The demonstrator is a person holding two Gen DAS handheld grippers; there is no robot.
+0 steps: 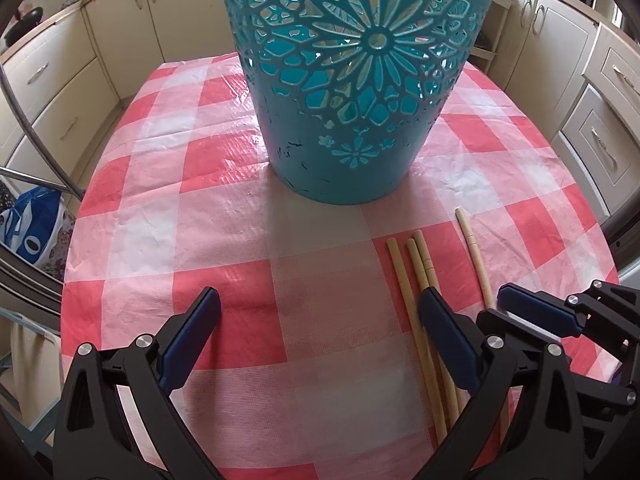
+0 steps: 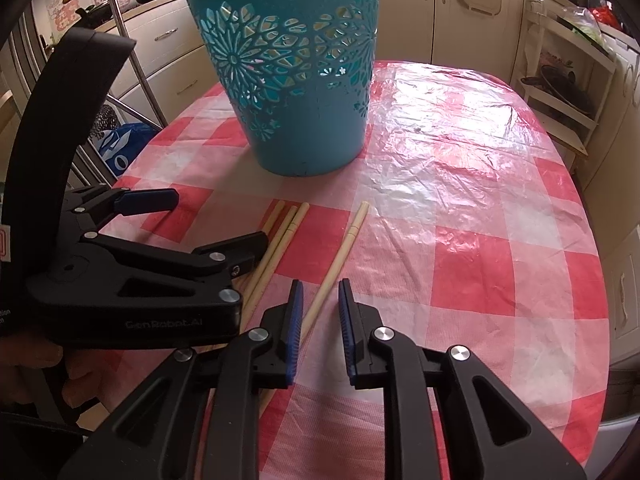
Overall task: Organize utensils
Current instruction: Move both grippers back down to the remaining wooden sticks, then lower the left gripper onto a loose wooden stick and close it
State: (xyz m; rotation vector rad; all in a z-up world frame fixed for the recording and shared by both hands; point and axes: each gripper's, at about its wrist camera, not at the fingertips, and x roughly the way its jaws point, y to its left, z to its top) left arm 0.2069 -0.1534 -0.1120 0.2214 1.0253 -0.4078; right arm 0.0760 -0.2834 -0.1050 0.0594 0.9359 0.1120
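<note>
A teal cut-out basket (image 1: 352,140) (image 2: 304,120) stands upright on the red-and-white checked tablecloth (image 1: 224,216) (image 2: 460,200). Three wooden chopsticks (image 1: 416,276) (image 2: 280,232) lie side by side in front of it, and a single chopstick (image 1: 474,252) (image 2: 348,236) lies a little to their right. My left gripper (image 1: 320,300) (image 2: 220,218) is wide open with nothing between its fingers, and its right finger hangs over the three chopsticks. My right gripper (image 2: 320,286) (image 1: 494,304) is low over the single chopstick with its jaws narrowly apart. That chopstick runs along the left pad and under it, and the pads do not press on it.
Cream kitchen cabinets (image 1: 52,92) (image 2: 404,8) surround the table. A blue bag (image 1: 32,224) and a metal frame (image 2: 136,60) stand off the left edge. A white rack with pans (image 2: 560,88) is at the right. A hand (image 2: 40,372) holds the left gripper.
</note>
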